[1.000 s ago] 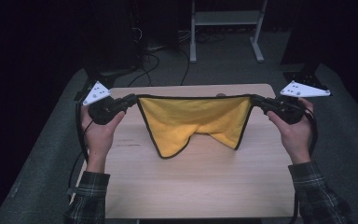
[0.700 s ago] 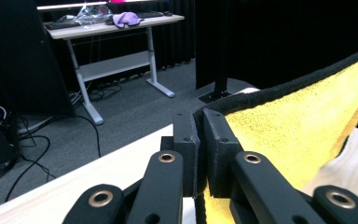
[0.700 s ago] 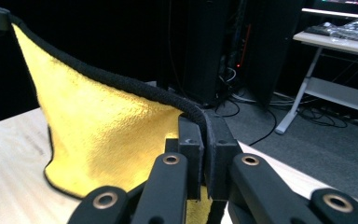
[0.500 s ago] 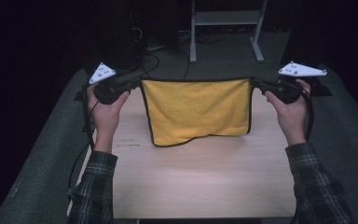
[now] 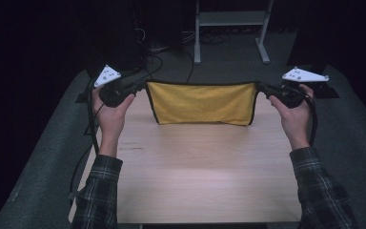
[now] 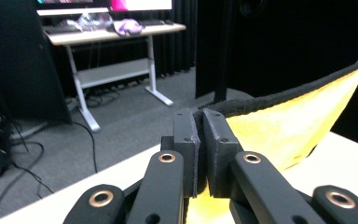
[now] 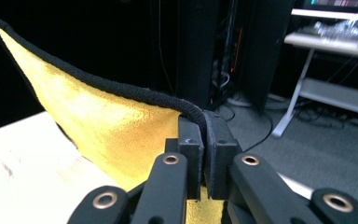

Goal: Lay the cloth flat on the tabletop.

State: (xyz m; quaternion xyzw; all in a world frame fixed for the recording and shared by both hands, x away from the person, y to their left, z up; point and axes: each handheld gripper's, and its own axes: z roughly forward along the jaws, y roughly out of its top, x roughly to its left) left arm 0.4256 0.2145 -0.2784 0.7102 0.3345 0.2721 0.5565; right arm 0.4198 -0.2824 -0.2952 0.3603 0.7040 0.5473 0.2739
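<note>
Jaws are pressed together on both sides, each pair clamped on a top corner of the yellow cloth (image 5: 202, 103). In the left gripper view the left gripper (image 6: 200, 140) pinches the black hem, and the cloth runs away from it to the right; in the right gripper view the right gripper (image 7: 201, 140) bites the other corner, with the cloth sweeping off to the left. Seen from above, the left gripper (image 5: 136, 88) and right gripper (image 5: 263, 89) sit at matching height over the far edge of the table (image 5: 205, 167), well apart, with the cloth's top hem pulled taut between them.

Cloth hangs as a wide, shallow rectangle; its long axis runs side to side, straight from one pair of jaws to the other. Its lower edge appears to reach the tabletop near the far edge, though whether it touches is hard to tell. Neither hand is nearer; both hold it equally. Any laying down or folding probably turns on keeping that hem level and moving both hands together toward the open wood on the near side.
</note>
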